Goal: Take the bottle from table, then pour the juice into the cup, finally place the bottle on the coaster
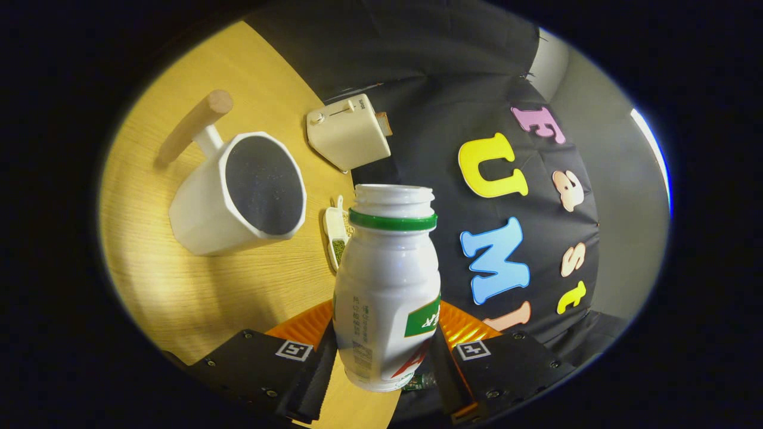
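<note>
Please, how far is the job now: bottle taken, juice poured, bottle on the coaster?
Taken: the gripper is shut on the bottle, held up off the table, its cap off. In hand: carrying it toward the cup, which lies beyond the fingers; the bottle's mouth is not over it, so pouring looks not yet begun. Left: pour, then set the bottle on the coaster.

You see a cream boxy toaster [347,132] far back on the light wooden worktop [197,286], near its edge, and nearer you a small white scoop [337,235] holding green grains.
</note>
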The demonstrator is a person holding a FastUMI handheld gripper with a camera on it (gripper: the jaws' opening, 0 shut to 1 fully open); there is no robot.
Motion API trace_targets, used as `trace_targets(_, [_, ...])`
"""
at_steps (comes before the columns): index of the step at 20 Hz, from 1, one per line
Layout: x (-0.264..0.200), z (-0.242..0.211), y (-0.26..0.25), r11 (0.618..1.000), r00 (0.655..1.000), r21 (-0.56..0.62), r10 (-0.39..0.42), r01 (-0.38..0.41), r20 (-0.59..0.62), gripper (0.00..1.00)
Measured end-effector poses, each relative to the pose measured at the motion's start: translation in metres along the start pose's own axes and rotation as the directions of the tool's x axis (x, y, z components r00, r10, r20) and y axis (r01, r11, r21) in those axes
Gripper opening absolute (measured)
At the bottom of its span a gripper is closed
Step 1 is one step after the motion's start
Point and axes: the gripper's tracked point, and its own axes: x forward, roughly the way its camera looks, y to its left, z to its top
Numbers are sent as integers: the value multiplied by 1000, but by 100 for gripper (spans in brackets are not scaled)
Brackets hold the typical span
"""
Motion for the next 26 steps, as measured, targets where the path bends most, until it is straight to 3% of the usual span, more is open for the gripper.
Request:
trace_targets(14, [0, 3, -1, 982, 1000, -188, -11, 9, -10, 73])
trace_targets(26, [2, 11, -8, 937, 999, -346, -49, 46, 0, 72])
